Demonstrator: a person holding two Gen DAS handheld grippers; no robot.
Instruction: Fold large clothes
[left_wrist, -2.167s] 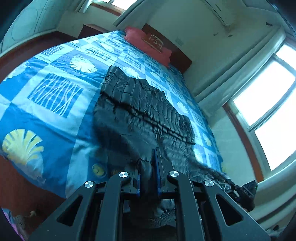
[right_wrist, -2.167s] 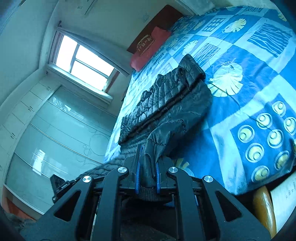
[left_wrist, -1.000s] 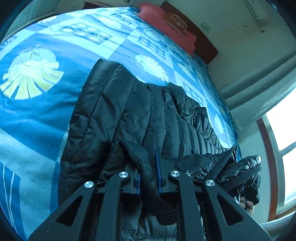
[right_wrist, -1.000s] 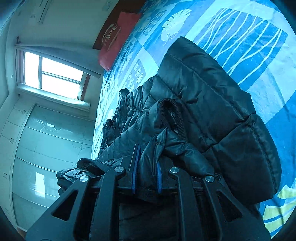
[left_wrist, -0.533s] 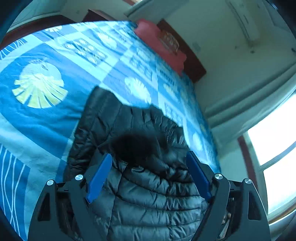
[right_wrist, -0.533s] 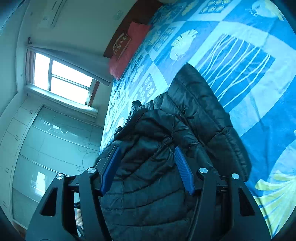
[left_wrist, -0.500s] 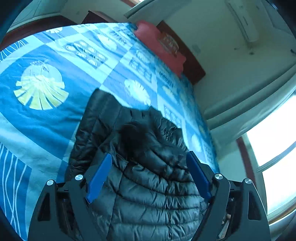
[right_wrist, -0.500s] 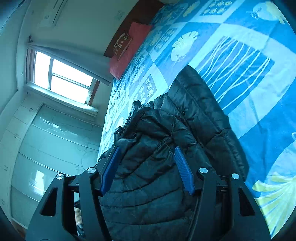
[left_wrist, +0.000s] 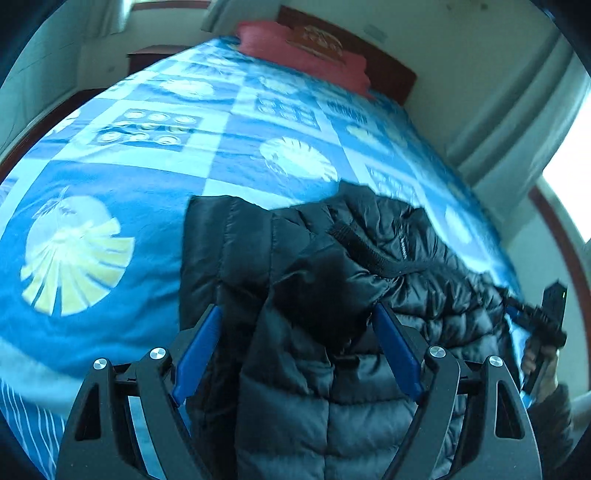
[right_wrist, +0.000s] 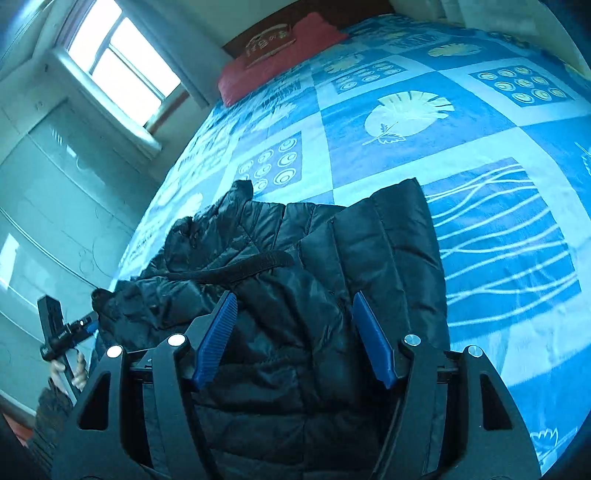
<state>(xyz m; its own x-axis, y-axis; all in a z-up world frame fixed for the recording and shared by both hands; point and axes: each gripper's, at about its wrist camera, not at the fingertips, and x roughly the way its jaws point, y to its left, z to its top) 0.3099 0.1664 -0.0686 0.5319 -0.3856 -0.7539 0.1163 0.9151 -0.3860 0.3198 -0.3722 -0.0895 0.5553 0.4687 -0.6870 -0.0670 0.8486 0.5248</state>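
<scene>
A black quilted puffer jacket (left_wrist: 332, 295) lies folded over on itself on the blue patterned bedspread (left_wrist: 110, 177). It also shows in the right wrist view (right_wrist: 314, 266). My left gripper (left_wrist: 295, 339) is open and empty, its blue pads wide apart just above the jacket's near fold. My right gripper (right_wrist: 291, 332) is open and empty over the jacket's other end. A black elastic hem band (right_wrist: 240, 267) lies across the top layer. The other gripper shows at the edge of each view, on the right in the left wrist view (left_wrist: 546, 325) and on the left in the right wrist view (right_wrist: 62, 332).
A red pillow (left_wrist: 306, 48) lies at the wooden headboard (left_wrist: 388, 70). A window (right_wrist: 122, 66) and pale wardrobe doors (right_wrist: 44, 206) stand beside the bed. Bare bedspread (right_wrist: 498, 221) surrounds the jacket.
Both grippers let go of the jacket's edge after carrying it over onto the upper half. They now stand open and have drawn back slightly, and the jacket lies folded.
</scene>
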